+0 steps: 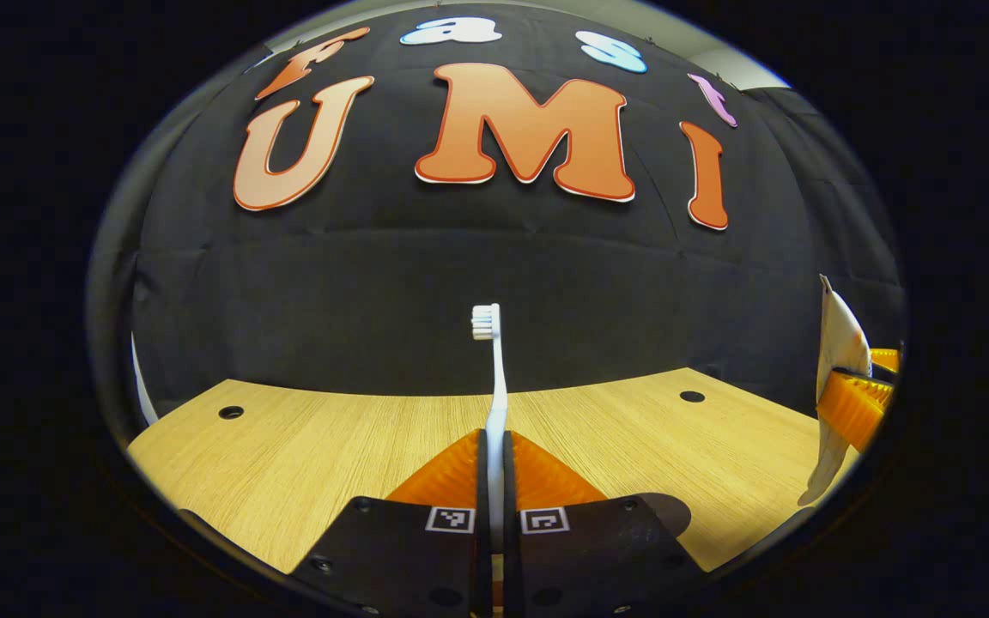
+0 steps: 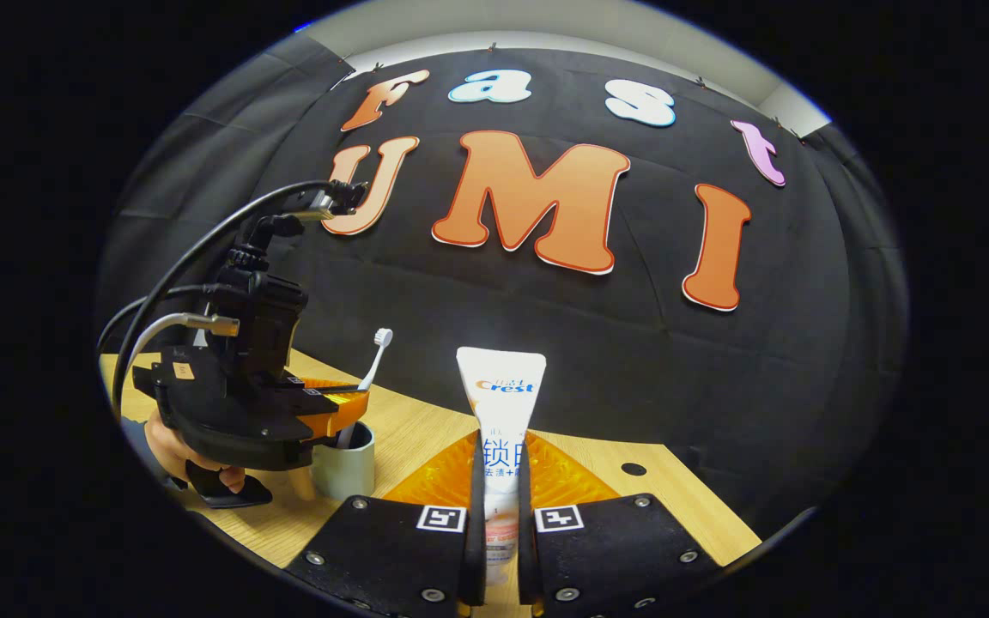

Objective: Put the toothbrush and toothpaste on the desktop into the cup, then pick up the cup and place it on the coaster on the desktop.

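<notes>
Below the left gripper (image 2: 348,403), the cup (image 2: 344,468) waits on the desktop (image 1: 306,446); jaws clamp the upright toothbrush (image 1: 496,386), apparently for dropping in. Between the right gripper (image 2: 499,481)'s closed fingers, the toothpaste (image 2: 500,412) stands ready.

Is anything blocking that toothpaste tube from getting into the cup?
Yes, probably. The left gripper hangs right over the cup with the toothbrush, so it crowds the opening. The right gripper holds the toothpaste off to the side.
</notes>
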